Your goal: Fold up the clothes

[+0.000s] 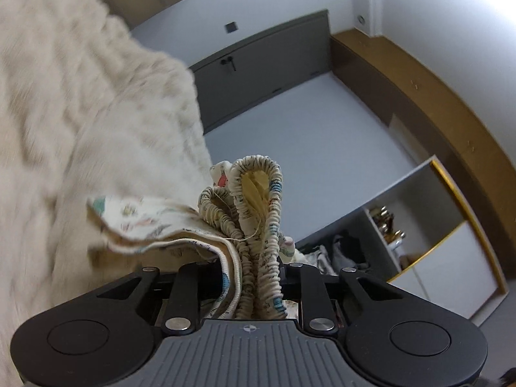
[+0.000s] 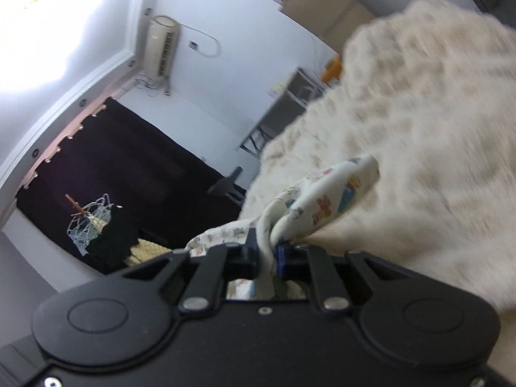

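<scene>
Printed garment pinched in both tongs

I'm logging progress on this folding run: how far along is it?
Early stage. Done: both grippers have a hold. The left gripper is shut on the printed garment's elastic waistband; the right gripper pinches its thin printed cloth. In hand: the garment held above the fluffy cream blanket. Left: no fold shows yet.

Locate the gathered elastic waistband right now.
Left wrist view, bottom centre: the elastic waistband is bunched between the left gripper's jaws, with the cream fleece blanket to its left.
</scene>
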Available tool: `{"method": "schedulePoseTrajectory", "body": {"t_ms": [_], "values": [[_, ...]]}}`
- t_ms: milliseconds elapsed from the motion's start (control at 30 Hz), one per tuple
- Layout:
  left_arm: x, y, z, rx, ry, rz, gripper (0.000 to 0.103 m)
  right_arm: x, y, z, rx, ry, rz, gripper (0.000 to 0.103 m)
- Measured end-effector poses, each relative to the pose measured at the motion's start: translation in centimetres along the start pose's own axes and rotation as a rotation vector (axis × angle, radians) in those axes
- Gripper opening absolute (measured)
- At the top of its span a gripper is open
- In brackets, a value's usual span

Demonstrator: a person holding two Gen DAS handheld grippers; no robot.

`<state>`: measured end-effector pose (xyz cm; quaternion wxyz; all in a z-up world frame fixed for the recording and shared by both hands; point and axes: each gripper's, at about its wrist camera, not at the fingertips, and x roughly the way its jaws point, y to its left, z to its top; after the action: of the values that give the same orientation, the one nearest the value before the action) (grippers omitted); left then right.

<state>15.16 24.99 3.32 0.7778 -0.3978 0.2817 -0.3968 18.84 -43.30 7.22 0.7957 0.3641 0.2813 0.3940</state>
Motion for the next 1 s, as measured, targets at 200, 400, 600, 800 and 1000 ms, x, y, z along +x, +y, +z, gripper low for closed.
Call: {"method": "schedulePoseTrajectory", "body": {"t_ms": [200, 400, 600, 800, 1000], "values": [[3.0, -4.6, 10.1, 0.072, 0.0, 0.23, 0.031, -0.9, 2.0, 1.2, 0.053, -0.145, -0.018, 0.01], [11.6, -7.7, 7.7, 0.373, -0.014, 0.903, 0.067, -0.9, -1.1, 0.4, 0.025, -0.145, -0.401, 0.032], [14.5, -14.9, -4.8, 0.76, 0.17, 0.589, 0.071, -4.2, -3.4, -2.2, 0.087, -0.085, -0.32, 0.052], [19.6, -20.8, -19.0, 1.159, 0.455, 0.407, 0.076, -4.1, -3.0, -7.4, 0.089, 0.088, -0.216, 0.051], [26.0, -18.3, -25.1, 1.452, 0.528, 0.535, 0.076, -2.8, -2.9, -8.9, 0.069, 0.156, -0.212, 0.04]]}}
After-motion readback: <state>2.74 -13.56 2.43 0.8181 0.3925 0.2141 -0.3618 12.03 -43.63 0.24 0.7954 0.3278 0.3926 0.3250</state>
